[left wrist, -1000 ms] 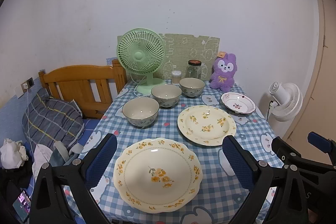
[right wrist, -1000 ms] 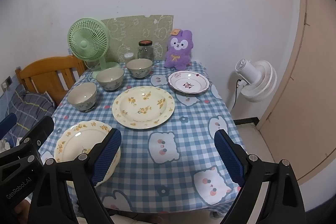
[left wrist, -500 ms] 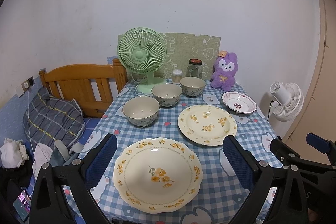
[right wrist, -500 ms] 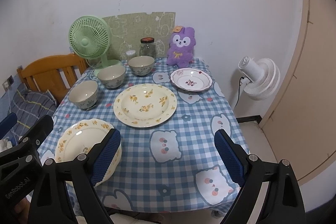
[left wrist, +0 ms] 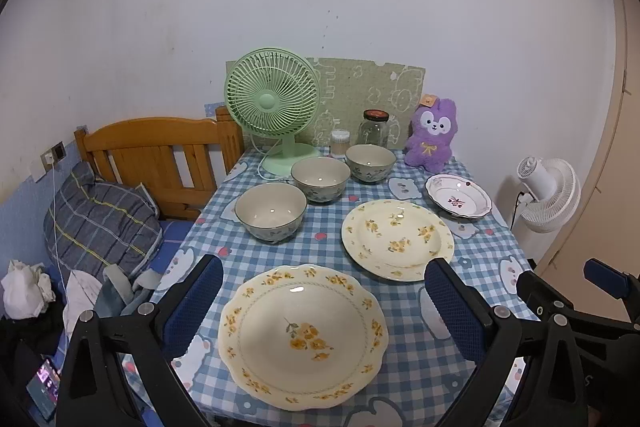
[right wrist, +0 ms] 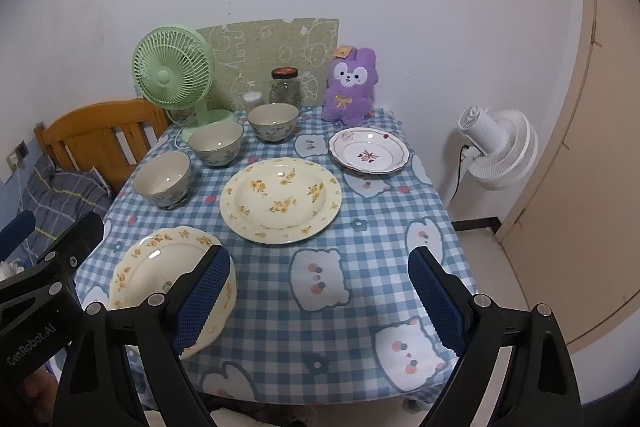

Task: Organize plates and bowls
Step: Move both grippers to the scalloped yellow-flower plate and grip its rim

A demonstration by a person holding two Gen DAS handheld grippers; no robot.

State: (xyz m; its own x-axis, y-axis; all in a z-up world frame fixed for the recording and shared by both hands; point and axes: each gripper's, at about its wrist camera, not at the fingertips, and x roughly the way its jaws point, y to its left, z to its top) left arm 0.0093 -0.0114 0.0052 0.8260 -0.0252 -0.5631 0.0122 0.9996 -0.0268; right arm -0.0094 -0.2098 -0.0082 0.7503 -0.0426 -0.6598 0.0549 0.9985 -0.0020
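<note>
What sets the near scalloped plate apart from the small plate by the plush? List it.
The scalloped plate is larger than the small plate. It is cream with yellow flowers; the small plate is white with a dark red motif. It lies at the table's near edge; the small plate lies far right. Both have wavy rims and lie empty, upright on the checked cloth.

Table (right wrist: 360, 239) w/ plates (right wrist: 280, 201), bowls (right wrist: 162, 179)

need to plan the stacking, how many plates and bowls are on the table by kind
yellow-flower plates: 2, the scalloped plate and the round plate
small purple-flower plate: 1
bowls: 3, the near bowl, the middle bowl, the far bowl
total: 6
</note>
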